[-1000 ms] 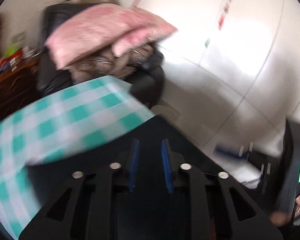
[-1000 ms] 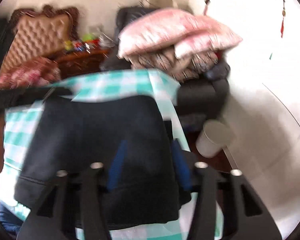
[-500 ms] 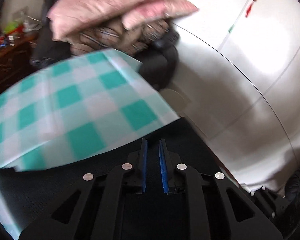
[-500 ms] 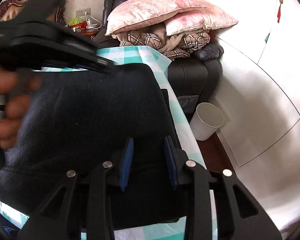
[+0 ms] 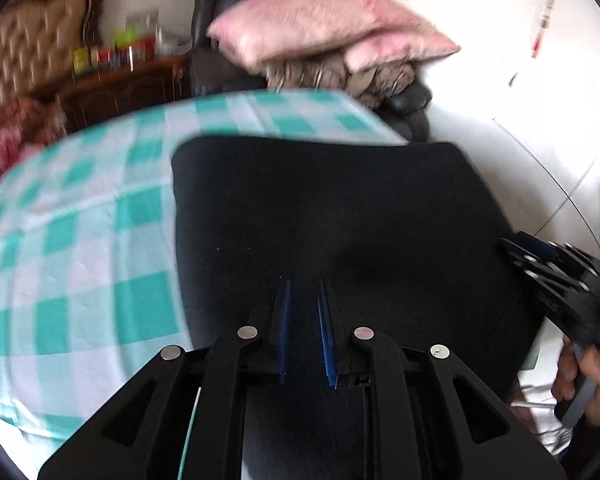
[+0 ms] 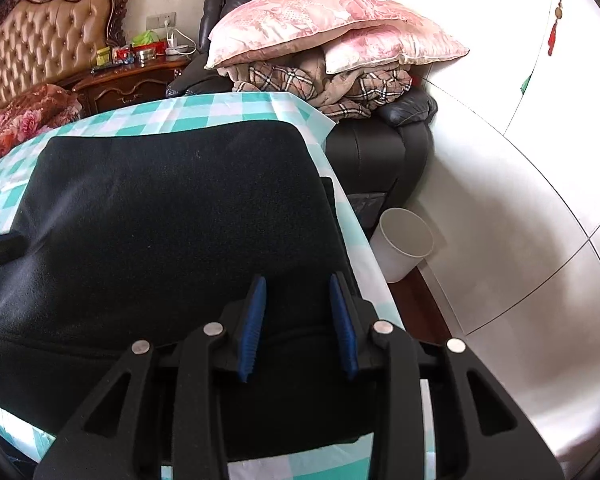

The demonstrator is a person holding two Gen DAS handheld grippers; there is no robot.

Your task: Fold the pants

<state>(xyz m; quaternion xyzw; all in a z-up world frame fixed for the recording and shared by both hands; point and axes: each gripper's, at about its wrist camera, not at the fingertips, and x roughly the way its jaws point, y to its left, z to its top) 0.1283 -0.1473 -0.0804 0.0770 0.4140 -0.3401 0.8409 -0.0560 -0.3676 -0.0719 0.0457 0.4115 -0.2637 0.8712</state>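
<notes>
bright daylight glares off the white wall [image 6: 500, 200] at right; left wrist view motion-blurred, right wrist view sharp; fisheye-bent, dark-cornered edges.

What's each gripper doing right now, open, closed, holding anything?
Left gripper: jaws nearly closed over the black pants; grip cannot be told.
Right gripper: jaws partly open astride the pants' near edge; grip cannot be told.
</notes>
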